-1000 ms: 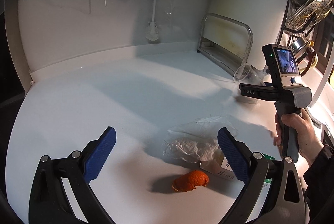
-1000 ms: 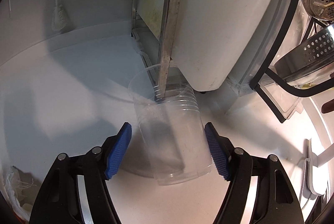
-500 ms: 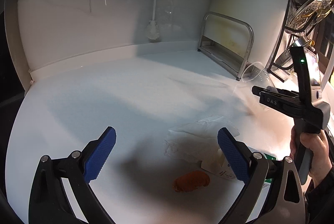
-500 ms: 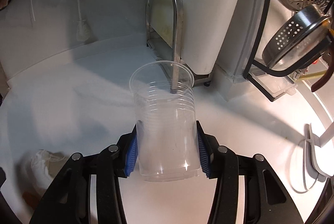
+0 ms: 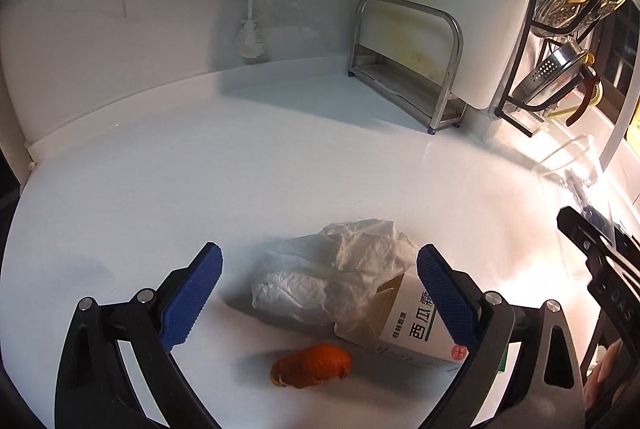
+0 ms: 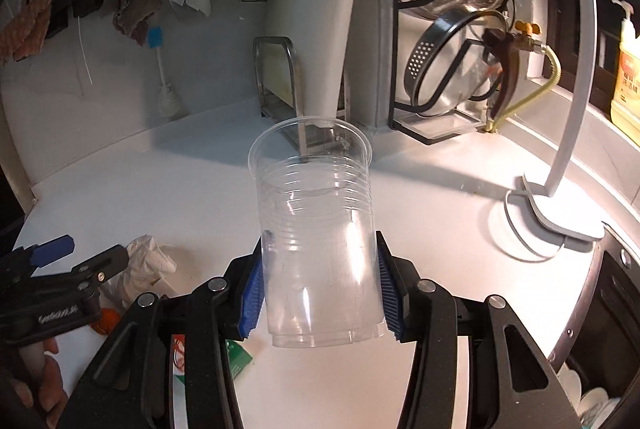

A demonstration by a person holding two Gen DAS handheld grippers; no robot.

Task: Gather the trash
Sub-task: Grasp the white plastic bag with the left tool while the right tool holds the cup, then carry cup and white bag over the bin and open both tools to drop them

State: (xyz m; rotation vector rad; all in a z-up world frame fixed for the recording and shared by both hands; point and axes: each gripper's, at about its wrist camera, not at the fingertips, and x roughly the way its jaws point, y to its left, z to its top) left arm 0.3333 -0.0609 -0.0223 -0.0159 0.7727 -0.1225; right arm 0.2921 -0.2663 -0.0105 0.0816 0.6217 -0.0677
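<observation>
1. The clear plastic cup (image 6: 318,241) is pinched between the blue fingers (image 6: 251,295) of the right gripper (image 6: 318,303). The fingers have just been closing, and the pads now press on the lower wall of the cup. The cup is raised off the tabletop (image 6: 420,197), with its long axis along the fingers and its open mouth pointing away from them. Nothing is seen inside it.
2. The fingers (image 5: 192,293) of the left gripper (image 5: 318,299) are spread wide and nothing is held between them.
3. Just in front of the left gripper, an orange peel (image 5: 314,365) lies on the tabletop, nearly centred between the two fingers.
4. Behind the peel, and touching it or nearly so, a small carton (image 5: 416,325) lies on its side. Its long axis runs slantwise toward the right finger, and its open end is covered by a crumpled white tissue (image 5: 340,273).
5. This pile is nearer to the left gripper than to the right one, so the left is judged better placed to take it.
6. Farther from the peel, a metal rack (image 5: 408,65) stands at the back wall.
7. No trash bin can be made out in either view.
</observation>
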